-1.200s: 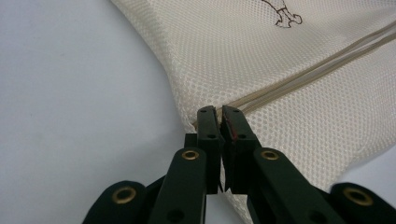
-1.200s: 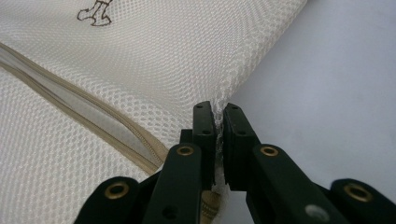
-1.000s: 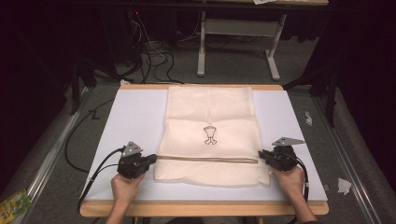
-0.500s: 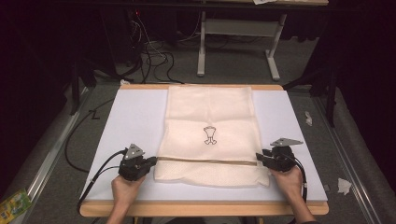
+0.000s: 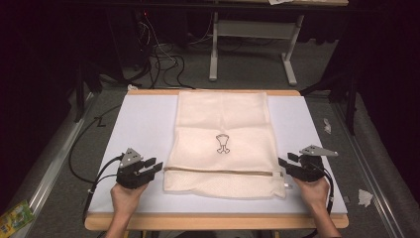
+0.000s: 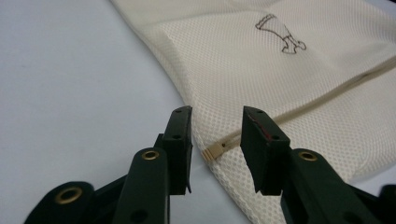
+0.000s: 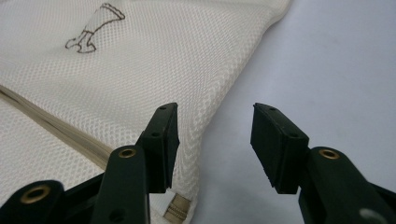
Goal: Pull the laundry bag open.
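Note:
A cream mesh bag (image 5: 223, 124) with a small dark emblem (image 5: 222, 144) lies flat on the white table mat (image 5: 138, 124), and a zipper line (image 5: 223, 171) crosses it near the front. At the zipper's left end my left gripper (image 5: 157, 166) has just been opening. In the left gripper view its jaws (image 6: 215, 116) stand apart around the zipper's end (image 6: 212, 151) without pressing on it. My right gripper (image 5: 283, 164) sits at the bag's right edge and has also just been opening. Its jaws (image 7: 215, 112) straddle the bag's side edge (image 7: 205, 140), pads off it.
The table's wooden front edge (image 5: 213, 221) runs just behind my hands. Beyond the table are floor cables (image 5: 158, 59) and a metal stand (image 5: 252, 44). Paper scraps (image 5: 365, 197) lie on the floor at right, and a green packet (image 5: 15, 218) at bottom left.
Both grippers' jaws have opened at the bag's left and right edges and let go of it. The hands have hardly moved, and the bag lies as before.

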{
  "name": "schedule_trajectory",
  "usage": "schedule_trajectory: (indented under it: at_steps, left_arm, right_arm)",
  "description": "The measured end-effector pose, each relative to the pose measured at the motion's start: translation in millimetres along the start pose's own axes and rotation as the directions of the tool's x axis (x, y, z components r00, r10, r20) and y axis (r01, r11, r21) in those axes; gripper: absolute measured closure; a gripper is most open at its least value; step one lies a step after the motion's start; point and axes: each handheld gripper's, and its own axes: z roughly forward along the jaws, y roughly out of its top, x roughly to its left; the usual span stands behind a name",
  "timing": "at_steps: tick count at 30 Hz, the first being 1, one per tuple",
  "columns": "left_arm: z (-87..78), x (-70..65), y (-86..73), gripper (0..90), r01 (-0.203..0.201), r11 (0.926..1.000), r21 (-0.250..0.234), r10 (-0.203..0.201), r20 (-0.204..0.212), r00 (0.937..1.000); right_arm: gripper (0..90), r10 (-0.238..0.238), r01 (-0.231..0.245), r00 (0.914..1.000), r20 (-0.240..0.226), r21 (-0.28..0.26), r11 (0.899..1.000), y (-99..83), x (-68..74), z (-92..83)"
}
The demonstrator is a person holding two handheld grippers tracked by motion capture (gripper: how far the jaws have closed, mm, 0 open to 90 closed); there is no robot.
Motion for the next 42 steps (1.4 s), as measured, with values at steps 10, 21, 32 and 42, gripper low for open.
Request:
schedule_trajectory:
  at_steps: [10,21,32,42]
  left_arm:
    - [-14.7,12.8,5.2,56.6,0.052,0.9949,-0.087,-0.056,-0.044,0.9975]
    - [-19.0,22.3,4.0,55.8,0.063,0.992,-0.109,-0.071,-0.065,0.9954]
    - [-23.1,33.9,-1.6,55.1,0.08,0.988,-0.133,-0.095,-0.113,0.989]
    - [-18.4,43.3,-6.8,54.8,0.089,0.9872,-0.132,-0.11,-0.159,0.9811]
  right_arm:
    - [53.5,0.031,-0.03,0.9994,0.014,-0.076,0.997,4.4,-15.9,-21.7]
    - [54.7,0.089,-0.083,0.9951,0.045,-0.113,0.99,0.9,-34.9,-36.8]
    - [54.6,0.14,-0.129,0.987,0.078,-0.133,0.983,-10.2,-51.5,-39.3]
    - [54.5,0.175,-0.162,0.9801,0.094,-0.133,0.978,-17.0,-60.9,-38.4]
